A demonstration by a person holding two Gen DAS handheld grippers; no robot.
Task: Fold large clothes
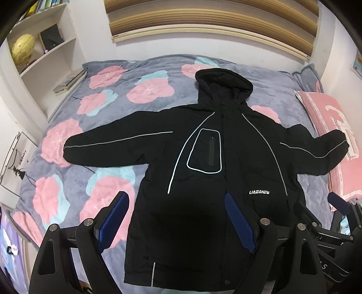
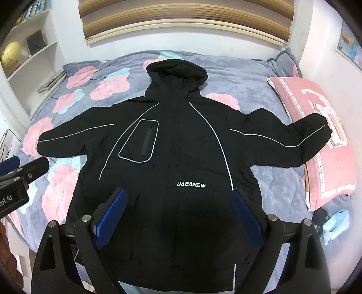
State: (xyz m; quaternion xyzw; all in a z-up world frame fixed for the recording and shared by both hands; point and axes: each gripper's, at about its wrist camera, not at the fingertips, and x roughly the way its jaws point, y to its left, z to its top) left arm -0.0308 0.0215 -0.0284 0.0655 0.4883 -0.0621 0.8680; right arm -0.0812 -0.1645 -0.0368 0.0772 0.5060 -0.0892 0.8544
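L gripper is hovering at 6 o'clock in its own view, blue pads spread wide, gripping nothing; the jacket hem is showing btwn and below the fingers, no contact visible. R gripper is doing the same in the right view: jaws wide apart, empty, hanging over the jacket's lower body. Each tool is also peeking into the other's view, R one at 4 o'clock of the left view, L one at 9 o'clock of the right view.

The jacket is lying face up, spread flat on the bed, front closed, hem nearest the cameras, hood pointing to 12 o'clock. Both sleeves are stretching out sideways: one toward 9 o'clock, the other toward 3 o'clock, its cuff resting on the pink pillow. White piping is running along sleeves and chest; a piped pocket is sitting at centre, white logo text lower on the chest.

The blanket under it is grey w/ pink and teal flowers. A small light-blue item is lying at 4 o'clock by the pillow; can't tell what it is.

Farther back, at 10 o'clock, a white shelf is holding a yellow globe and books. At 12 o'clock, a striped wood panel is hanging on the wall.
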